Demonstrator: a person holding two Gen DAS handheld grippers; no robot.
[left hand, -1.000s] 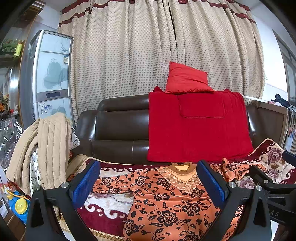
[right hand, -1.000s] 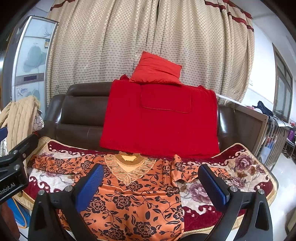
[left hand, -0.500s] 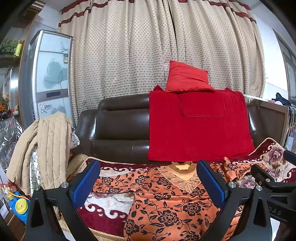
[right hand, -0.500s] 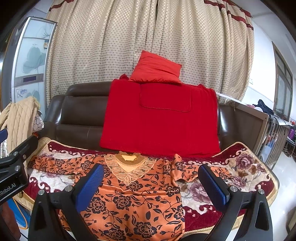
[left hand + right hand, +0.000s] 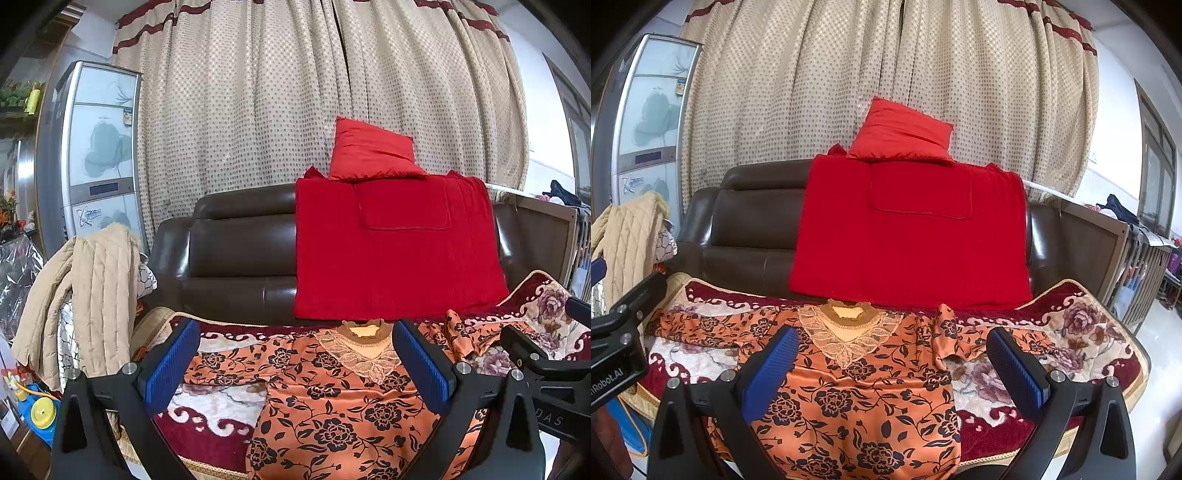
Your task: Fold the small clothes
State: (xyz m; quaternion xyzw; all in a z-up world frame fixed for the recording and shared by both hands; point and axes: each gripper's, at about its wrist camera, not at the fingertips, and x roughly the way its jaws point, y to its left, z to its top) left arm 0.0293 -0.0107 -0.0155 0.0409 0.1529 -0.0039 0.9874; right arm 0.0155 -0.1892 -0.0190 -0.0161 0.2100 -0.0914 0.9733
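Orange floral top [image 5: 857,391] flat on sofa; both grippers level above, jaws apart.

A home living room — leather sofa [image 5: 746,236], drawn curtains [image 5: 886,92], a refrigerator [image 5: 99,155] alongside.

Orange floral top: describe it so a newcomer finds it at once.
Start at the brown leather sofa. On its seat lies a maroon floral blanket, and the orange floral top is spread flat on that. Only it has black flowers and a lace V-collar.
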